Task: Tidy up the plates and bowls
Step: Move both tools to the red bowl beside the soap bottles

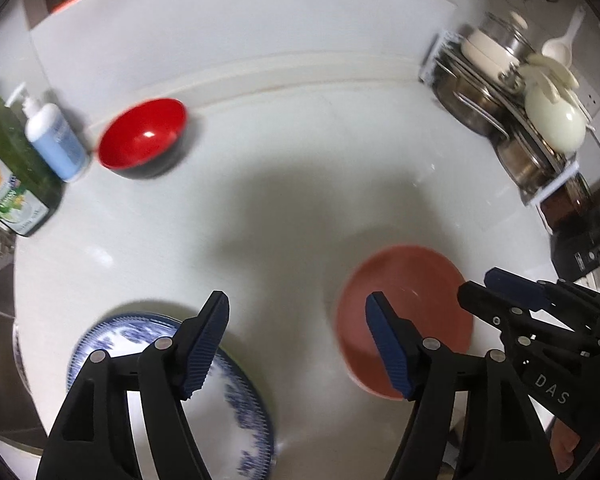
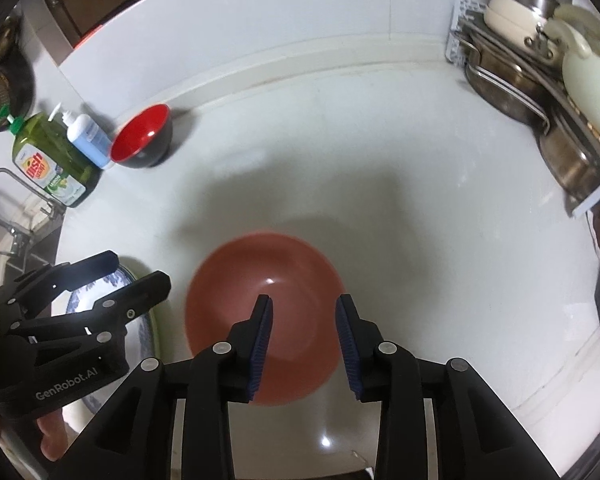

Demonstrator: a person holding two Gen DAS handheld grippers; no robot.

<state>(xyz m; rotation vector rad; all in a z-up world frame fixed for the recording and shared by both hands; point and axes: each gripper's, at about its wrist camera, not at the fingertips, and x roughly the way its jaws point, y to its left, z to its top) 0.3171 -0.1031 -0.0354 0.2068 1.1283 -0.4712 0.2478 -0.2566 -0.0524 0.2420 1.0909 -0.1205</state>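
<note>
Lying directly below and ahead of the right gripper, a terracotta-pink bowl rests mouth-up on the white counter; the jaws stand partly parted above its near rim with nothing clamped between them. Blue-and-white plate: flat on the counter, under and just left of the left gripper, whose jaws stand wide and empty, its left finger over the plate's rim and its right finger over the pink bowl's near-left edge. Red bowl with black outside: well ahead and to the left of both tools, near the back ledge, apart from the other dishes. By my judgement it lies nearer the left hand, so the reach would run forward-left from that tool. Round pieces, no long axis to align. Surroundings: green dish-soap bottle and white pump bottle just left of the red bowl; dish rack of steel pots and cream-coloured cookware far right.
</note>
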